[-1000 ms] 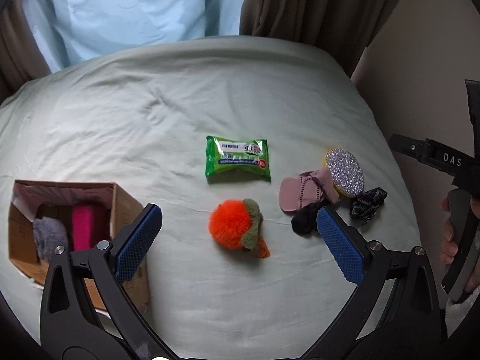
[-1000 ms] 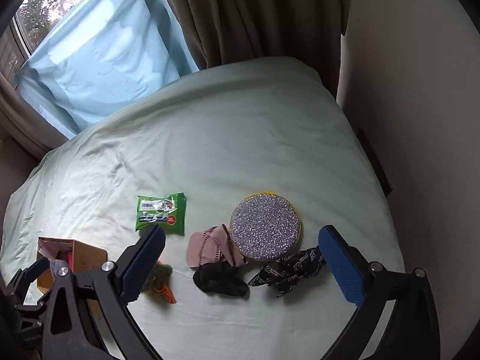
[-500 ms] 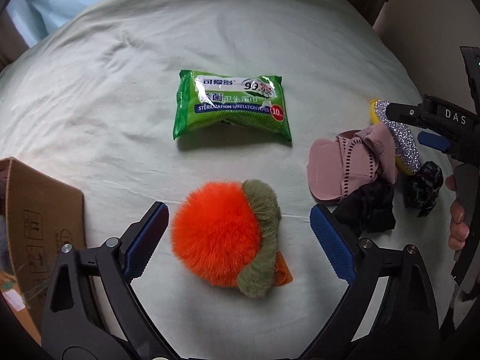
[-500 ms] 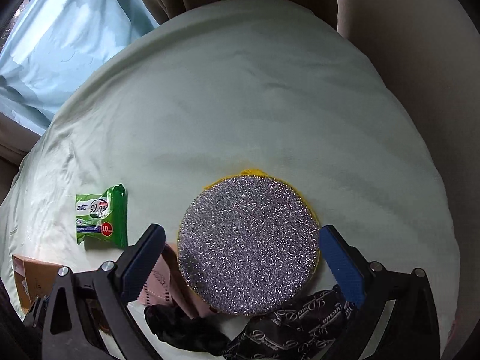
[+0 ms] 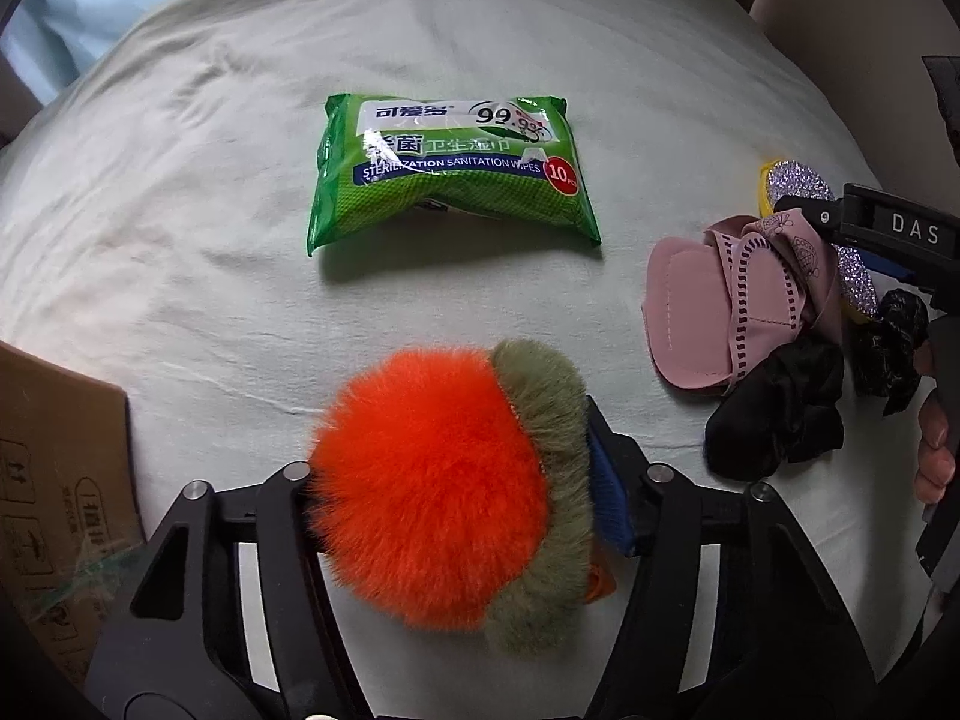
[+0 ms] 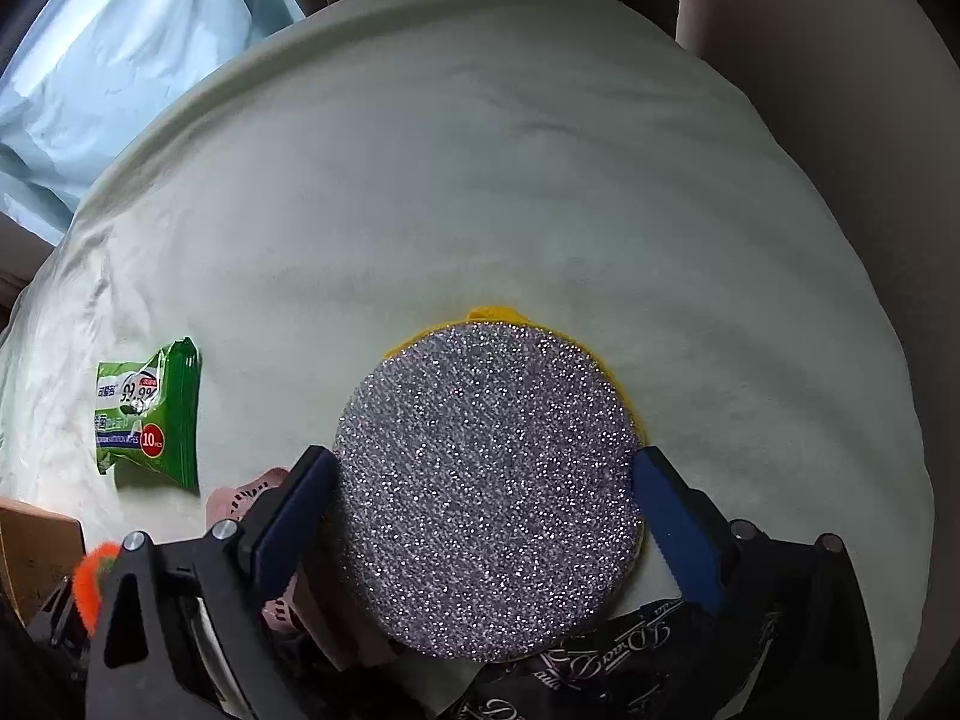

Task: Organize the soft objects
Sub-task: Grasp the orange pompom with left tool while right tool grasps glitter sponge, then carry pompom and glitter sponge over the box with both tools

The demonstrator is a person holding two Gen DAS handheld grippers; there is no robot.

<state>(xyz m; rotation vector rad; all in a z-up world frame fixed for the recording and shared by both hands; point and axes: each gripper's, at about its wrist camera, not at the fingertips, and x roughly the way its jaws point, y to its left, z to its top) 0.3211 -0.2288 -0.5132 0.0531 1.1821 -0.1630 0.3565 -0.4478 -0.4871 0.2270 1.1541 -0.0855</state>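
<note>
Right up close, the left gripper (image 5: pixel 456 480) has its jaws either side of the orange pompom (image 5: pixel 432 480), fur pressed against both pads; they look closed on it, though the fur hides the contact on the left pad. The pompom's olive-green fringe (image 5: pixel 540 420) sits toward the right jaw. It lies on the bed (image 5: pixel 180 210) toward the near edge, and whether it is lifted off the sheet cannot be told.

The cardboard box (image 5: pixel 54 480) sits just to the left of that gripper at the bed's near left edge, so the left hand is the nearer one for a drop there; judged, the next move is a short carry leftward.

The right gripper (image 6: pixel 486 516) straddles the glitter sponge (image 6: pixel 486 492), a round silver disc with a yellow backing. Its jaws touch or nearly touch the disc's left and right rim across its full width, and a firm squeeze cannot be confirmed. No long axis to worry about, it is round.

Beside it lie a pink fabric piece (image 5: pixel 720 306), a black scrunchie (image 5: pixel 774 420) and a patterned black cloth (image 6: pixel 600 672), bunched by the right edge.

Farther out, mid-bed, is the green wipes pack (image 5: pixel 450 168), long axis left-right, well apart from both grippers.
</note>
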